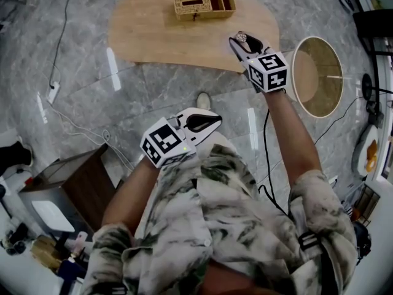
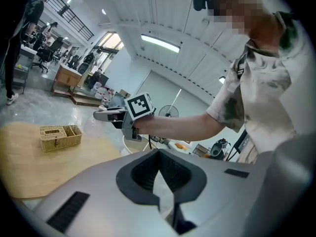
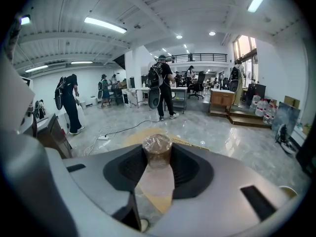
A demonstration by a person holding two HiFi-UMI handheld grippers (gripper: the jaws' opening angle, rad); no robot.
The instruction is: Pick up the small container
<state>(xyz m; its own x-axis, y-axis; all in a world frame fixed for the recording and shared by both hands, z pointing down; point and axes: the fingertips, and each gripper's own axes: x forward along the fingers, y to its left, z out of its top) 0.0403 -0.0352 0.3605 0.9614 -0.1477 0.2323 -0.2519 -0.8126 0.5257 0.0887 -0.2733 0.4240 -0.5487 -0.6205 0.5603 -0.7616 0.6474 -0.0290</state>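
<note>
Small container, clear, round, brownish, pinched between right fingers, left fingers closed

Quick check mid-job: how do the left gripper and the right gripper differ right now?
The right gripper has its fingers closed on the small container. The left gripper has its fingers together on nothing. The right gripper reaches out over the near edge of the wooden table, while the left gripper sits close to the person's body, short of the table. Both carry a cube with square markers.
</note>
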